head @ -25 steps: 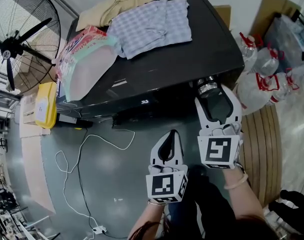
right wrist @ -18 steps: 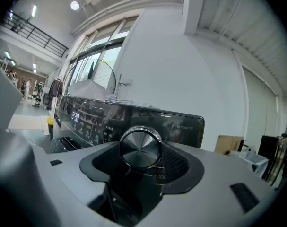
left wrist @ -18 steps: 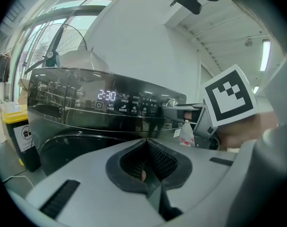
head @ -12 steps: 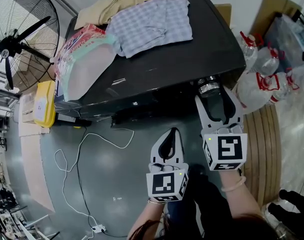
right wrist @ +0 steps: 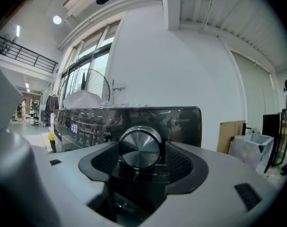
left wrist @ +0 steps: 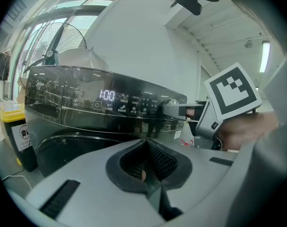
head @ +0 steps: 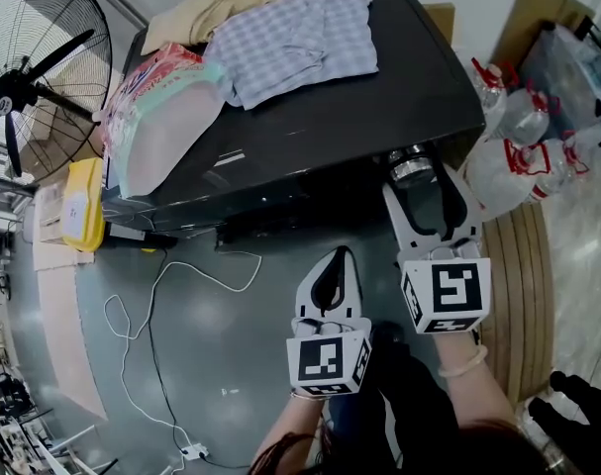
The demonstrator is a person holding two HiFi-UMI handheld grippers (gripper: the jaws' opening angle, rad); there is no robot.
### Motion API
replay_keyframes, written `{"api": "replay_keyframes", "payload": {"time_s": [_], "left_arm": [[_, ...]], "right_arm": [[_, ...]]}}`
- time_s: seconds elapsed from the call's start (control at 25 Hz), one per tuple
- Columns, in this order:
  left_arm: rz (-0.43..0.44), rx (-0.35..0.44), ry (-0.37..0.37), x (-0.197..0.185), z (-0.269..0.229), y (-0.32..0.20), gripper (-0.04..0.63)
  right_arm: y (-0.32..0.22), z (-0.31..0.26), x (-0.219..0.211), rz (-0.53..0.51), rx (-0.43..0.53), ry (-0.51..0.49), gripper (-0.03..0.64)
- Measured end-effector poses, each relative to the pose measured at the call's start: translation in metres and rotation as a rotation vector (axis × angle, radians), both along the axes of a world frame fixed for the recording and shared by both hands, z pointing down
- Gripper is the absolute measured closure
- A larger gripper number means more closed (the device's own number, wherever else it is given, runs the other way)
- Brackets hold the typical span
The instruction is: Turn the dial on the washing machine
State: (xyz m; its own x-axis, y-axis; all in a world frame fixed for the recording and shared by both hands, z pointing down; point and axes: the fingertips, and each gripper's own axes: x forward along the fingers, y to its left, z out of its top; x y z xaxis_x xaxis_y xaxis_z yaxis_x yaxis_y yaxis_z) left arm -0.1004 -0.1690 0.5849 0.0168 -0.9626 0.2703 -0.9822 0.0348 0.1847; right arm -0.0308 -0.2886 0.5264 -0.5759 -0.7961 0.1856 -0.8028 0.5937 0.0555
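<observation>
Nearest, left gripper (head: 340,257) short of the washing machine (head: 379,107), jaws pinched together empty, right gripper (head: 420,183) at its panel, jaws just opening slightly, pads touching the dial (right wrist: 139,148) between them, checked cloth (head: 290,43) on its top, fan (head: 43,67) off to its side.

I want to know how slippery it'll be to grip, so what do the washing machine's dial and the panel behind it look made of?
The dial looks like metal, or metal-look plastic: silvery face with a radial brushed sheen and a bright rim. The panel behind it seems glossy dark plastic or glass, since it mirrors the room.
</observation>
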Motion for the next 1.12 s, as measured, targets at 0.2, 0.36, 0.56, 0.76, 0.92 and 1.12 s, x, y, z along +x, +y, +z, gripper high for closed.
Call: {"api": "replay_keyframes", "payload": {"time_s": [0.2,0.36,0.56,0.76,0.92,1.12], "left_arm": [[-0.01,-0.005,0.015,-0.001,0.001,0.003,0.58],[-0.002,-0.011,0.012,0.001,0.002,0.005,0.58],[-0.006,-0.015,0.014,-0.002,0.003,0.005,0.58],[-0.008,-0.02,0.012,-0.005,0.004,0.006,0.58],[-0.021,-0.025,0.012,-0.01,0.006,0.005,0.58],[-0.026,-0.025,0.016,-0.012,0.007,0.003,0.58]], "right_arm": [[0.003,-0.002,-0.008,-0.052,0.134,0.268,0.276],[0.003,-0.005,-0.011,-0.068,0.202,0.402,0.276],[0.003,-0.003,-0.01,-0.048,0.206,0.406,0.316],[0.003,-0.005,-0.009,-0.025,0.16,0.288,0.322],[0.003,-0.003,-0.006,-0.013,0.105,0.211,0.323],[0.001,-0.005,-0.006,-0.001,0.057,0.109,0.322]]}}
